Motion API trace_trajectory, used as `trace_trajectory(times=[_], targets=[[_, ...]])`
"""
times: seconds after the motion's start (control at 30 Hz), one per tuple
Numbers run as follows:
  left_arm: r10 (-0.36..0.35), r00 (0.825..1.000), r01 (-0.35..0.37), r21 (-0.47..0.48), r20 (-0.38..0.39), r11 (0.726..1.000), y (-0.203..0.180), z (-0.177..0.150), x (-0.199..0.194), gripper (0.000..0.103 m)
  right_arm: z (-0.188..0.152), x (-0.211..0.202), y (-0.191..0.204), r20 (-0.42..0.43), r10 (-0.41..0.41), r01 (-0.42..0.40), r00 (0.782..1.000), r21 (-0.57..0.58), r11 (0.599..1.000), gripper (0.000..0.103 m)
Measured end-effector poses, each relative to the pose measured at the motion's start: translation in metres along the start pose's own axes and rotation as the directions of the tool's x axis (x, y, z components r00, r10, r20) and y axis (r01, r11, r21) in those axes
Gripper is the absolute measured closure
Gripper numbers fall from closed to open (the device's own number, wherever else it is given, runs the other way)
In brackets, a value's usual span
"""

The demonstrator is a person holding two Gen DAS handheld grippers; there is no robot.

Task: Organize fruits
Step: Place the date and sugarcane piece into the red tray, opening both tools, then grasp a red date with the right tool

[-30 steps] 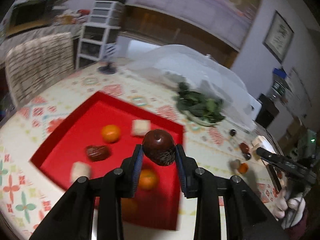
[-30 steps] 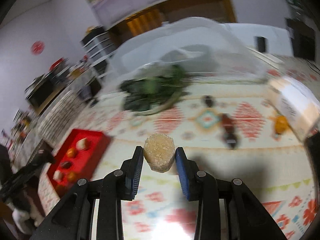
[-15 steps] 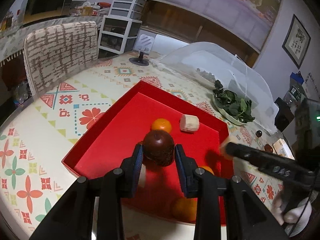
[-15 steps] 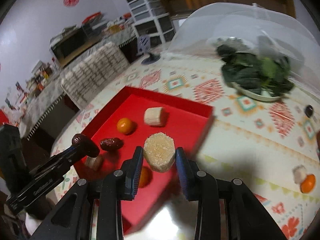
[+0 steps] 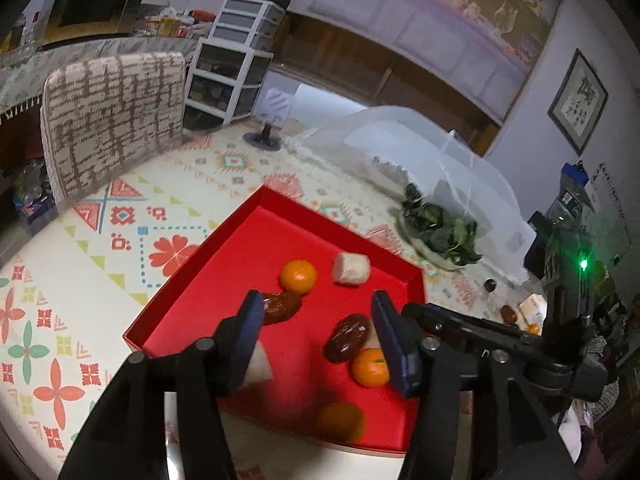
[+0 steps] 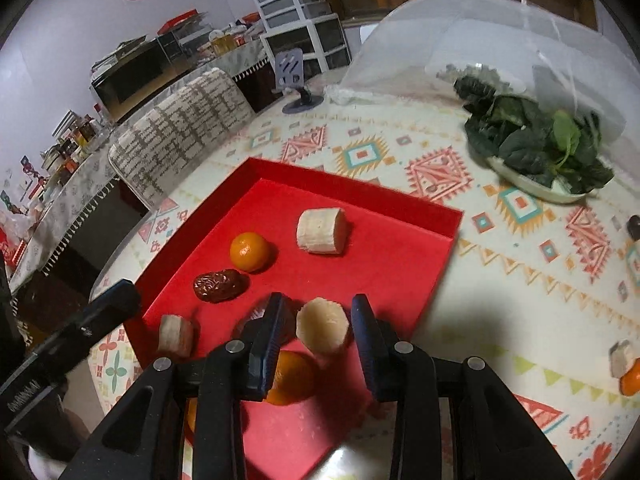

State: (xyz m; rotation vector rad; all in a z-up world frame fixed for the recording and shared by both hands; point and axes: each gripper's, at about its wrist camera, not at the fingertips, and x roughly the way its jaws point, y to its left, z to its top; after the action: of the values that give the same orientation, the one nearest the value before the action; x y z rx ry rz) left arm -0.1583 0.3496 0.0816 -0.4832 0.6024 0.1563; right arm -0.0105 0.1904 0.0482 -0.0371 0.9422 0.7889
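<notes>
A red tray [image 5: 192,276] [image 6: 400,204] holds oranges, banana pieces and dates. My left gripper [image 5: 316,308] hovers over it with its jaws opening. A dark date [image 5: 346,338] lies loose on the tray floor between them, near the right finger, touching neither pad. My right gripper [image 6: 318,312] is low over the tray's near side, and a peeled banana piece [image 6: 322,330] sits between its pads with a thin gap on each side. An orange [image 6: 292,378] lies just below it. The right gripper's finger [image 5: 416,312] shows beside the date.
A plate of greens [image 6: 536,152] stands under a mesh food cover [image 6: 480,40] at the back right. Loose fruit pieces [image 6: 624,364] lie on the patterned cloth to the right. A padded chair [image 5: 116,120] stands at the table's left edge, and a phone stand [image 5: 262,138] behind the tray.
The left jaws spread and let the date drop onto the tray. The right gripper swung from the open table over to the tray, and the banana piece now sits lower between its pads.
</notes>
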Motion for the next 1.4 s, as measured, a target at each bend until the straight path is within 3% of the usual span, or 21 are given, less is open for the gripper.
trace_trajectory(times=[0.27,0.47,0.7,0.87,1.13,1.27,1.33,1.4], targets=[[-0.085,0.996,0.084,0.077,0.013,0.993,-0.059,-0.003,-0.02,0.024,-0.029,-0.069,-0.052,0.083,-0.046,0.039,0.996,0.086,0.996,0.058],[-0.161,0.985,0.169,0.147,-0.063,0.975,-0.115,-0.023,-0.007,0.024,-0.062,-0.126,-0.126,0.12,-0.182,0.161,0.976,0.169,0.972,0.058],[-0.201,0.967,0.229,0.188,-0.153,0.955,-0.172,-0.049,0.018,0.024,-0.085,-0.172,-0.247,0.11,-0.331,0.272,0.937,0.367,0.89,0.057],[-0.193,0.961,0.236,0.227,-0.196,0.945,-0.2,-0.061,0.032,0.024,-0.062,-0.164,-0.302,0.106,-0.307,0.234,0.946,0.433,0.871,0.057],[-0.161,0.964,0.225,0.325,-0.212,0.919,-0.222,-0.066,0.045,0.024,-0.019,-0.105,-0.326,0.03,-0.304,0.269,0.952,0.391,0.88,0.058],[-0.171,0.96,0.248,0.389,-0.224,0.887,-0.238,-0.07,0.055,0.024,-0.014,-0.084,-0.329,-0.018,-0.317,0.301,0.948,0.364,0.881,0.058],[-0.176,0.956,0.265,0.432,-0.235,0.862,-0.25,-0.073,0.062,0.024,-0.014,-0.08,-0.329,-0.022,-0.31,0.297,0.95,0.36,0.884,0.07],[-0.194,0.947,0.296,0.463,-0.255,0.836,-0.264,-0.076,0.07,0.024,-0.017,-0.081,-0.328,-0.015,-0.322,0.306,0.947,0.354,0.884,0.07]])
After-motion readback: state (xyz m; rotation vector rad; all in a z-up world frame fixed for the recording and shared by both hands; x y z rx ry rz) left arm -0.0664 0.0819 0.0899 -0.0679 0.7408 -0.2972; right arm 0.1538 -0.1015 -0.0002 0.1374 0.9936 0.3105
